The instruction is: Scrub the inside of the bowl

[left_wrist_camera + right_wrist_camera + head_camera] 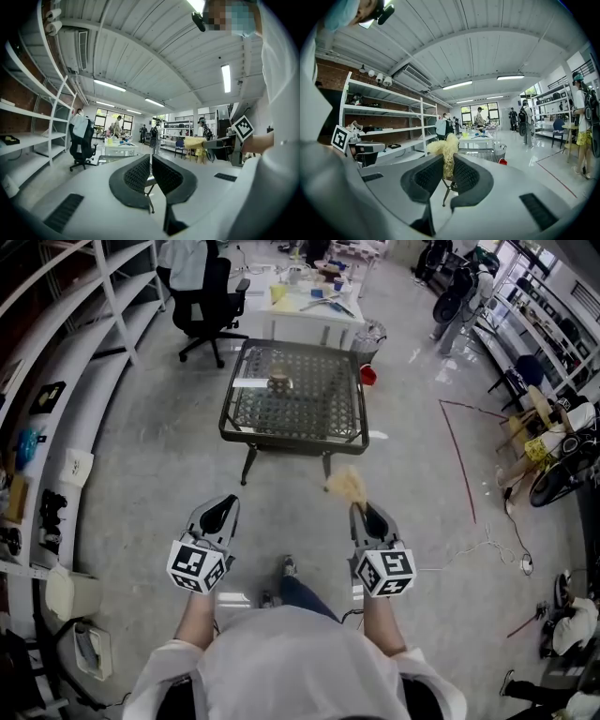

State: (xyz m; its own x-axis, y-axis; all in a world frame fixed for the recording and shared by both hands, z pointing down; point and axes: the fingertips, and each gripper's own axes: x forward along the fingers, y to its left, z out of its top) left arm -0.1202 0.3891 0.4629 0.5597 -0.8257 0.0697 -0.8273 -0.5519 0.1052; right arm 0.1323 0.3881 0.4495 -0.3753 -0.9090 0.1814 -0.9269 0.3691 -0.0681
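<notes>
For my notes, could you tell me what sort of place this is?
Probably a workshop or lab hall: white shelves along the wall, an office chair at a cluttered desk, and a polished concrete floor.

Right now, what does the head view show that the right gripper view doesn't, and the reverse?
Only the head view: the bowl on the table, and the person's shoe. Only the right gripper view: the ceiling lights and the far windows. Both: the right claw shut on the yellow scrubber, the left claw, and the chair.
</notes>
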